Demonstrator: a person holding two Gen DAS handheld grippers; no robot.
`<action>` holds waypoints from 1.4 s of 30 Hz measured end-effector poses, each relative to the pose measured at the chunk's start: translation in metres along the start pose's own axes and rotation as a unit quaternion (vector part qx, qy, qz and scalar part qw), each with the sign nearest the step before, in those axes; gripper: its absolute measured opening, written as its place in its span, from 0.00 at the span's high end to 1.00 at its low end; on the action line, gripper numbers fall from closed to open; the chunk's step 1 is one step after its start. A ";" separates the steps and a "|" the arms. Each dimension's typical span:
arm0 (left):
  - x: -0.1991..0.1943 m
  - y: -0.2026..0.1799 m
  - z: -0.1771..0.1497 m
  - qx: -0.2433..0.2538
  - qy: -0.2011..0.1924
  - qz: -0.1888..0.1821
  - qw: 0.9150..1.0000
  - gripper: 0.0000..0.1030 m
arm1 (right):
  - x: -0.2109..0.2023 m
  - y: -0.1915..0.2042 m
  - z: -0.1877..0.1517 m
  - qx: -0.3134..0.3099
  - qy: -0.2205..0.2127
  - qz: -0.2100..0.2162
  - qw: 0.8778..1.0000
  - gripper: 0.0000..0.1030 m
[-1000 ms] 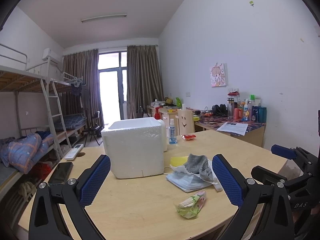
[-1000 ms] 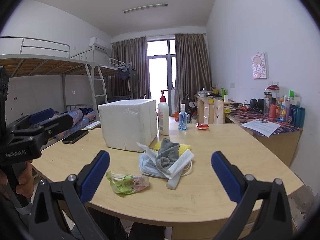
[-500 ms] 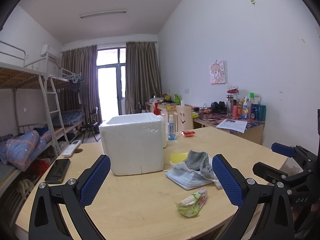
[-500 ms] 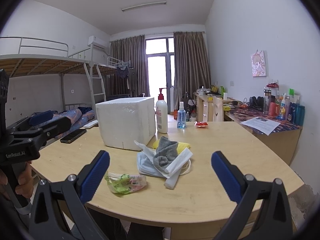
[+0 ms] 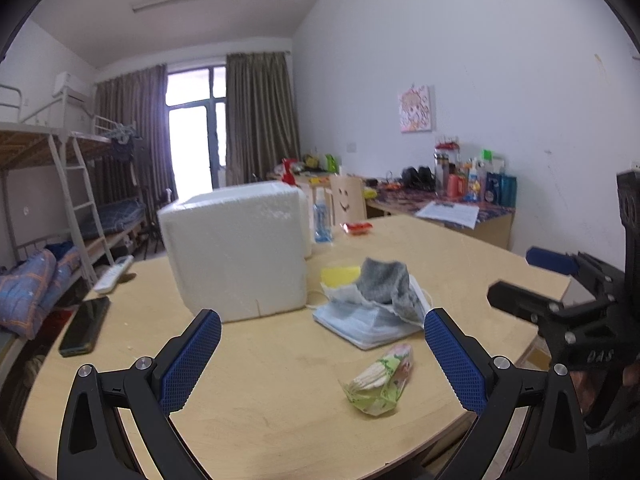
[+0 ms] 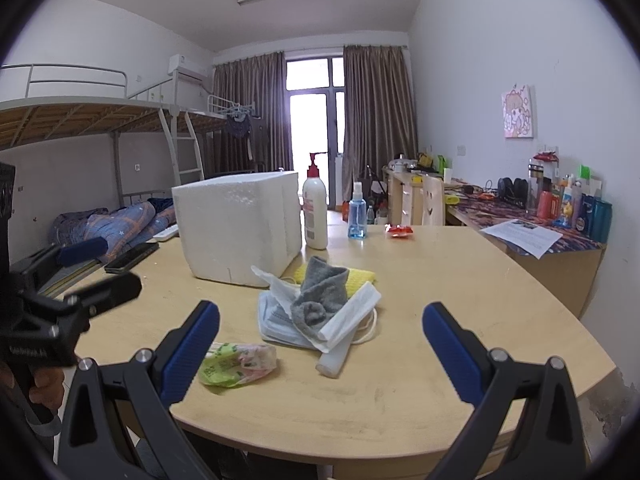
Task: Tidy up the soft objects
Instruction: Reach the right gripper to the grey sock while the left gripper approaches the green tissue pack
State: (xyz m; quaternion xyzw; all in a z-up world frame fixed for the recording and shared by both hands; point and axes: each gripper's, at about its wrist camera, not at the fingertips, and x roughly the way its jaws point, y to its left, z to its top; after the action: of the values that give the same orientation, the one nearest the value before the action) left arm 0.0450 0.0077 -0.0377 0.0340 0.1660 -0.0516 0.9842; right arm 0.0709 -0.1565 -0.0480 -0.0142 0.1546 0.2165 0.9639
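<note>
A grey sock [image 5: 386, 282] [image 6: 322, 294] lies on a pile of pale blue face masks [image 5: 364, 324] [image 6: 280, 320] on the wooden table [image 5: 280, 380] [image 6: 420, 320], with a yellow cloth [image 5: 340, 275] [image 6: 360, 278] behind it. A green tissue packet [image 5: 380, 380] [image 6: 236, 364] lies near the front edge. A white foam box [image 5: 236, 256] [image 6: 240, 224] stands left of the pile. My left gripper [image 5: 322, 360] is open and empty, held before the packet. My right gripper [image 6: 320, 354] is open and empty, held before the pile.
A lotion pump bottle [image 6: 315, 208] and a blue spray bottle [image 6: 357, 212] [image 5: 322, 218] stand behind the box. A red packet [image 6: 399, 231] lies further back. A black phone [image 5: 85, 326] and a remote [image 5: 113, 274] lie at the table's left. A cluttered desk [image 6: 560, 224] stands to the right.
Both grippers have moved forward toward the table, so the pile and box look larger. The left view has swung somewhat. Both stay open and empty.
</note>
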 end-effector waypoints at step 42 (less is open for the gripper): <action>0.108 -0.016 -0.037 0.049 0.196 -0.182 0.962 0.42 | 0.099 -0.013 0.013 -0.002 0.115 0.052 0.992 0.01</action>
State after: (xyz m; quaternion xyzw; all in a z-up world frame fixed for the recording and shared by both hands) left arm 0.1328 -0.0151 -0.1095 0.0613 0.3562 -0.2302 0.9035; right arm 0.1649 -0.1262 -0.0657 -0.0332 0.2641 0.2633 0.9273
